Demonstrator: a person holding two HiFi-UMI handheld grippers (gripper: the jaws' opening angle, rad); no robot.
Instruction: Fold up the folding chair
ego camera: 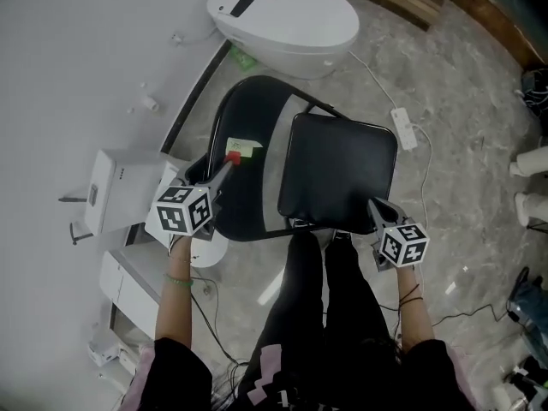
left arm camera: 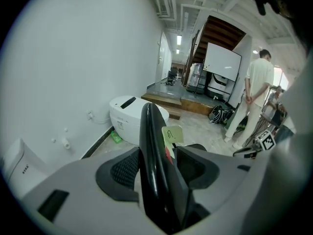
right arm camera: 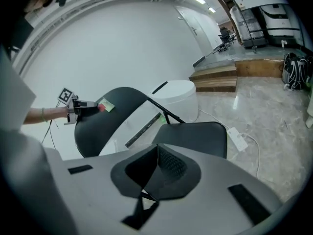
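Folding chair (ego camera: 338, 174) stands unfolded on the marble floor (ego camera: 462, 101), close to the white wall (ego camera: 77, 58). A yellow sticky note (ego camera: 244, 147) is on its backrest (ego camera: 253, 114).

Left hand-held gripper (ego camera: 229, 163) is released, jaws wide astride the backrest's top edge. We cannot confirm that the pads press it.

Right hand-held gripper (ego camera: 375, 205) is clenched on nothing, just beside the seat's near right corner.

Crowding the chair: a white toilet-like unit (ego camera: 287, 15) just behind the backrest, a white box (ego camera: 111, 191) at the wall on the left, and a power strip (ego camera: 403, 128) with its cable right of the seat. Our legs (ego camera: 330, 315) are at the seat's front edge.

A person (left arm camera: 257, 97) stands well away.
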